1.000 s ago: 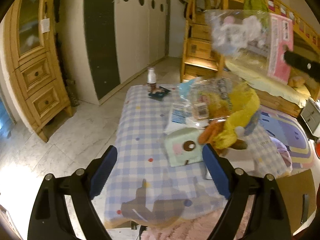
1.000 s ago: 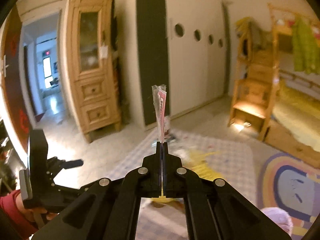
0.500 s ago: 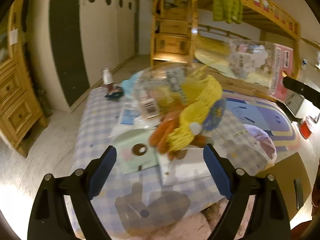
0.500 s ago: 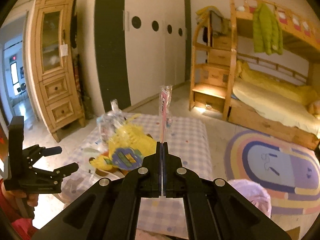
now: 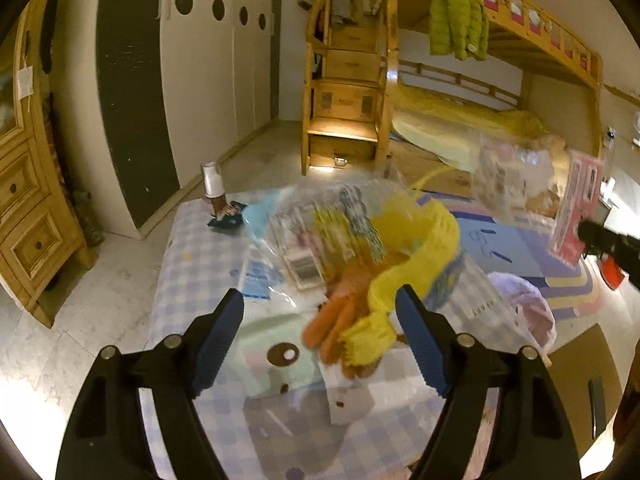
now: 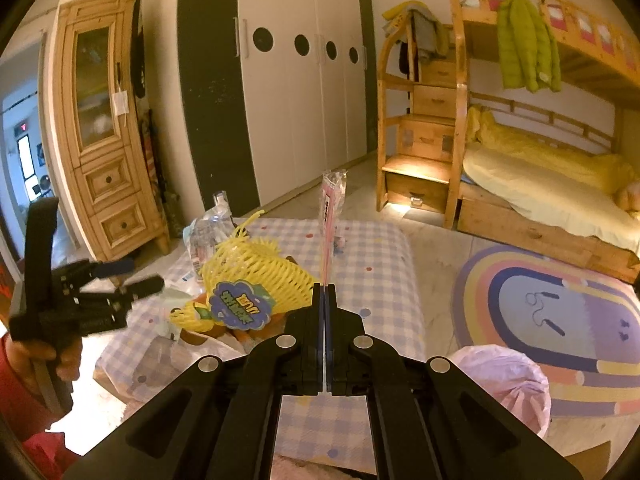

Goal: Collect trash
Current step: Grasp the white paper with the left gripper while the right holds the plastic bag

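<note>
A heap of trash lies on the checked table [image 5: 192, 248]: a yellow foam net [image 5: 416, 240] [image 6: 248, 268], a crumpled clear bag [image 5: 316, 224], orange bits [image 5: 332, 324] and a mint green box [image 5: 276, 360]. My left gripper [image 5: 318, 300] [image 6: 132, 276] hovers just short of the heap. Its blue pads are wide apart and closing, and they press on nothing. My right gripper [image 6: 324, 292] [image 5: 600, 236] is shut on a clear plastic packet with a pink card [image 6: 330, 216] [image 5: 576, 208], held up in the air to the right of the heap.
A small bottle [image 5: 212, 184] and a dark wrapper [image 5: 226, 218] sit at the table's far end. A pink bag [image 6: 500, 380] and a cardboard box [image 5: 580, 364] stand right of the table. A rainbow rug [image 6: 540, 300], a bunk bed and a wooden cabinet surround it.
My left gripper has come closer to the heap and its jaws have narrowed a little. The right gripper has swung to the right and sunk with the packet still in it.
</note>
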`<state>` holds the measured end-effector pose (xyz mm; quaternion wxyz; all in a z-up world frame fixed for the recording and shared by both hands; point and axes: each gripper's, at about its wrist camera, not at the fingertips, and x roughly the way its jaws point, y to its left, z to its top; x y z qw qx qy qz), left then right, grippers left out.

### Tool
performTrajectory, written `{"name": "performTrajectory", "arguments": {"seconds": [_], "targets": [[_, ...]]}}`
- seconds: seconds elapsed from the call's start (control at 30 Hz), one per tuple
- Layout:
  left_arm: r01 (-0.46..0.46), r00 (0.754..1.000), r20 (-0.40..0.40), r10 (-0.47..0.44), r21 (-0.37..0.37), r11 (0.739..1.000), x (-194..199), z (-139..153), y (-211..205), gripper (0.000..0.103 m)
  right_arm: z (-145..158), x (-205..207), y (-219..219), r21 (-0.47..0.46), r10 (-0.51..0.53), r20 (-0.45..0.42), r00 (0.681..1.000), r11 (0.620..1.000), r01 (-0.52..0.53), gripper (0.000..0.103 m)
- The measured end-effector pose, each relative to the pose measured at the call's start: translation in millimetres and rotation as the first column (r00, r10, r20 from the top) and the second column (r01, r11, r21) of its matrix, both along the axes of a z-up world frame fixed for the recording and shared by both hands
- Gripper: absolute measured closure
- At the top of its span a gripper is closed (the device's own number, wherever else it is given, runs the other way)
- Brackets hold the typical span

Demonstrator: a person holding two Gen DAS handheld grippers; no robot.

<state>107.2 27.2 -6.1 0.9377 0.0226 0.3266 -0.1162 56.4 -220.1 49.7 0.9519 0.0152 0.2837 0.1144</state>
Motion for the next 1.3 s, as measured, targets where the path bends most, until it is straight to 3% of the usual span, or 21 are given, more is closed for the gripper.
{"name": "performTrajectory", "arguments": {"seconds": [0.33,0.7,1.03,1.2,1.3], "targets": [[0.15,0.988,-0.025,-0.149,0.029,0.988,1,-19,-49,0.022,-5,0,-5,0.018,-0.007,-0.027,1.0,1.0,0.008,0.103],[0.098,0.994,-0.045,-0.096,0.028,0.995,-3,-27,-25,0.029,-9,-5,-12,0.032,-0.018,-0.038,0.999,0.999,0.019,0.103],[0.08,0.975,-0.207,-0.08,-0.011,0.997,-22,-81,3,0.032,-10,-8,-8,0.027,-0.008,-0.048,0.999,1.0,0.01,0.103],[0.089,0.969,-0.225,-0.099,-0.055,0.995,-10,-86,-2,0.035,-10,-10,-4,0.019,-0.004,-0.051,0.999,1.0,0.005,0.103],[0.104,0.965,-0.238,-0.11,-0.039,0.994,-1,-94,-11,0.035,-10,-12,-4,0.018,-0.005,-0.054,0.999,1.0,0.006,0.103]]}}
